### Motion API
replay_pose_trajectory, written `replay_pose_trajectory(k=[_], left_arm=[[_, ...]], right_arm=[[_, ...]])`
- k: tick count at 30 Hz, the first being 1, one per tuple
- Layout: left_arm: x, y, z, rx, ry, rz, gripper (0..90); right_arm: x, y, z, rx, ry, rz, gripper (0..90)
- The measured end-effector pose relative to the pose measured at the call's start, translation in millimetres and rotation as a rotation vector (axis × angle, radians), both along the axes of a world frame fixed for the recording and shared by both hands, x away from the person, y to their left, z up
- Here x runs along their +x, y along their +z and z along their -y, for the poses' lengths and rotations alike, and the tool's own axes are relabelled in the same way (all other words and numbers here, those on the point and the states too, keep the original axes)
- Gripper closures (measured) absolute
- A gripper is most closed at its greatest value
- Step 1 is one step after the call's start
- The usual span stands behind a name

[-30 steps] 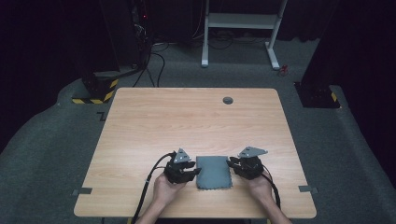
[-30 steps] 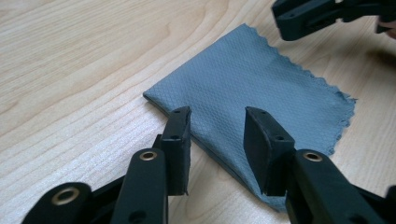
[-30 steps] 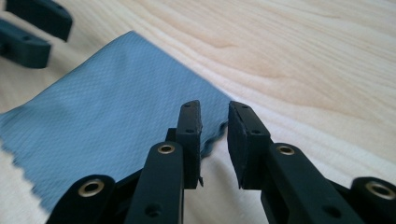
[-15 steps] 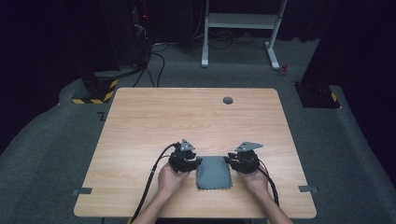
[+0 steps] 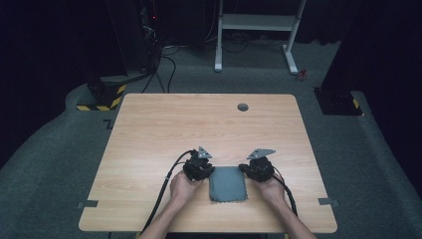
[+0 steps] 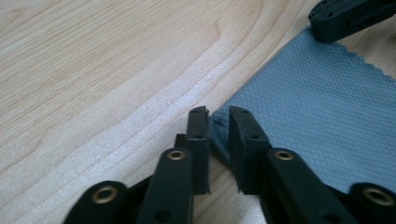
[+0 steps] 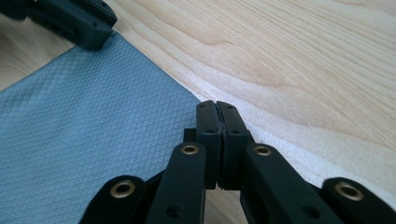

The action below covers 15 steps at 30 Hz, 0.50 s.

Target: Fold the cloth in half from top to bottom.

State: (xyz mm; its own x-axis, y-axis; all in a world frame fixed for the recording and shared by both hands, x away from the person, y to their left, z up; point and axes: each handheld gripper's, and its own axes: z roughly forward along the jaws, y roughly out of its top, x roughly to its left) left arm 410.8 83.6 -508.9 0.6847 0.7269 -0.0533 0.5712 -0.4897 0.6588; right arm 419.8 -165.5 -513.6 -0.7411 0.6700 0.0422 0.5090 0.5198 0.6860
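Light wooden table (image 5: 164, 129) mid-frame, round grommet (image 5: 243, 106) near its far edge, white desk frame (image 5: 256, 22) at top, yellow-black striped base (image 5: 102, 99) upper left.

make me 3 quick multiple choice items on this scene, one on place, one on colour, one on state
1. Where does the cloth lie on the table?
A near edge, between the grippers
B far edge
C left corner

2. The cloth's colour?
A red
B grey-blue
C yellow

3. The right gripper jaws are
A wide open
B shut at a cloth corner
C holding a cup

Answers: 1 A, the high view shows it between the left gripper and the right one. 2 B, both gripper views show grey-blue weave. 3 B, the jaws meet at the corner.
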Motion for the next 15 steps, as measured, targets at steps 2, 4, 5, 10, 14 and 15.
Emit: replay_pose_trajectory(k=[2, 4, 5, 10, 14, 15], left_arm=[[-0.1, 0.5, 1.2, 0.006, -0.003, 0.003, 87.0], [-0.6, 0.5, 2.3, 0.01, -0.003, 0.007, 88.1], [-0.6, 1.2, 2.6, 0.034, -0.015, 0.027, 88.4], [0.4, 2.1, 2.7, 0.031, -0.031, 0.028, 89.1], [-0.2, 2.0, 2.9, 0.031, -0.031, 0.034, 89.1], [-0.1, 2.2, 2.7, 0.029, -0.031, 0.033, 89.0]], right_arm=[[0.1, 0.7, -1.5, -0.01, 0.007, 0.012, 90.0], [-0.2, 1.5, -1.5, -0.007, 0.008, 0.021, 90.0], [-0.7, 2.3, -1.3, 0.001, 0.005, 0.025, 90.0], [1.0, 3.5, -0.1, 0.005, 0.002, 0.028, 90.0], [4.2, 0.3, -0.7, -0.001, 0.001, -0.015, 85.6], [4.4, 0.5, 0.0, 0.011, -0.009, -0.013, 74.5]])
